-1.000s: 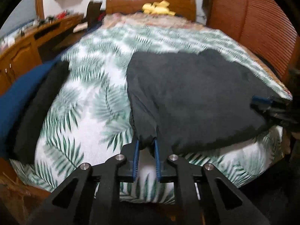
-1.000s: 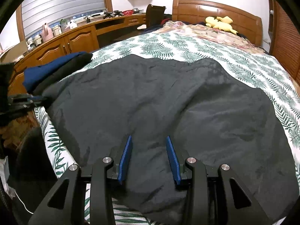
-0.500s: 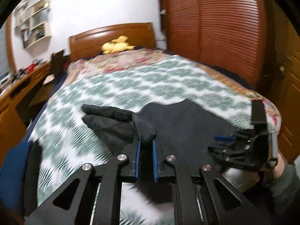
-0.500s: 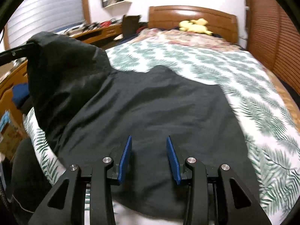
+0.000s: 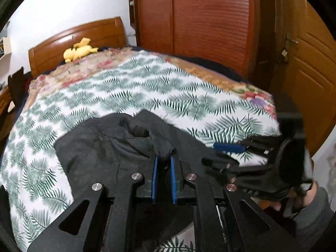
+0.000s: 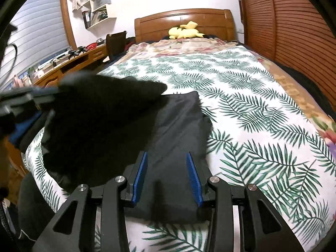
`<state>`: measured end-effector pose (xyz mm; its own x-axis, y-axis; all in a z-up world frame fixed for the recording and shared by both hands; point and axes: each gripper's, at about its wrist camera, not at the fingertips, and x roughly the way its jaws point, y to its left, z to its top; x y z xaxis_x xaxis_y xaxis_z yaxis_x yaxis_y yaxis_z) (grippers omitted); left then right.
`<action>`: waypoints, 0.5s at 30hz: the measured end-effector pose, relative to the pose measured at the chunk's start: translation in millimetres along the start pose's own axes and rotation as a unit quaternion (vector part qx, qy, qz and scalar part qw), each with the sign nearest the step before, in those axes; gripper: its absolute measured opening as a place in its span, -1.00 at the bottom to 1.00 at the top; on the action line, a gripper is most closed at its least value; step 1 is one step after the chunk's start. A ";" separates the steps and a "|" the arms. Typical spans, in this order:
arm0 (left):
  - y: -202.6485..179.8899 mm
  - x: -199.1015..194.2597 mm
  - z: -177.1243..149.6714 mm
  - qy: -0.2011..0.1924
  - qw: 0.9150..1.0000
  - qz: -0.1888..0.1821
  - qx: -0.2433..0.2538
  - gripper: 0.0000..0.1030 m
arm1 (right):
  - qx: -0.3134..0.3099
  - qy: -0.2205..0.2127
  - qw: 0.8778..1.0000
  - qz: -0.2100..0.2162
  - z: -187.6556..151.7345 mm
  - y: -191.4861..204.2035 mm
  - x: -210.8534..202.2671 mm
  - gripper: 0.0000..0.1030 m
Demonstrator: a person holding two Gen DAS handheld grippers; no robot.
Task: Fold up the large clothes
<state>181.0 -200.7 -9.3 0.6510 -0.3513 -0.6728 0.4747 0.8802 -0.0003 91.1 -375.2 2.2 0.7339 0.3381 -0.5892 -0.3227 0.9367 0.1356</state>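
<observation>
A large black garment [image 5: 100, 155] lies on the leaf-print bedspread [image 5: 147, 88] near the foot of the bed. My left gripper [image 5: 163, 159] is shut on a bunched edge of the garment and holds it lifted, folded over toward the right side. In the right wrist view the lifted flap [image 6: 98, 121] hangs over the flat part of the garment [image 6: 180, 126]. My right gripper [image 6: 167, 157] is open and empty just above that flat part at the bed's foot edge. It also shows in the left wrist view [image 5: 229, 150].
A yellow plush toy [image 6: 184, 32] lies by the wooden headboard [image 6: 182, 21]. A desk [image 6: 69, 63] and chair [image 6: 115, 42] stand left of the bed. A slatted wardrobe [image 5: 210, 21] and door [image 5: 310, 63] stand on the right. Blue and dark cloth [image 6: 23, 130] lies at the bed's left edge.
My left gripper has carried the garment's edge up and across to the right, folding the left part over the rest. My right gripper stayed open at the foot edge.
</observation>
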 end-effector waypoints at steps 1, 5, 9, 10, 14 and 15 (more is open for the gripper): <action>-1.8 0.6 -0.9 0.000 1.000 0.005 0.000 -0.77 | 0.002 0.000 1.000 0.000 -0.7 -1.8 -2.4 -0.23; -1.1 -4.4 -2.7 -0.002 1.000 0.022 -0.002 -0.69 | 0.005 -0.003 1.000 0.004 5.2 -5.7 -5.5 -0.23; 4.2 -17.3 -5.1 -0.022 1.000 0.020 -0.007 -0.30 | 0.004 -0.008 1.000 0.008 11.5 -6.8 -0.9 -0.23; 6.5 -20.4 -6.0 -0.027 0.999 0.018 -0.010 -0.22 | 0.004 -0.009 1.000 0.008 12.8 -5.9 -0.9 -0.23; 16.6 -39.2 -15.1 -0.046 0.998 0.026 -0.021 -0.10 | -0.001 -0.018 1.000 0.013 19.6 -0.3 -1.6 -0.23; 20.8 -45.0 -18.9 -0.051 0.998 0.027 -0.025 -0.10 | -0.003 -0.020 1.000 0.014 22.3 2.6 -3.2 -0.23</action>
<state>150.4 -160.6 6.9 0.7336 -0.3307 -0.5937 0.4082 0.9129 -0.0040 101.3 -371.8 22.2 0.7475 0.3681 -0.5529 -0.3472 0.9262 0.1471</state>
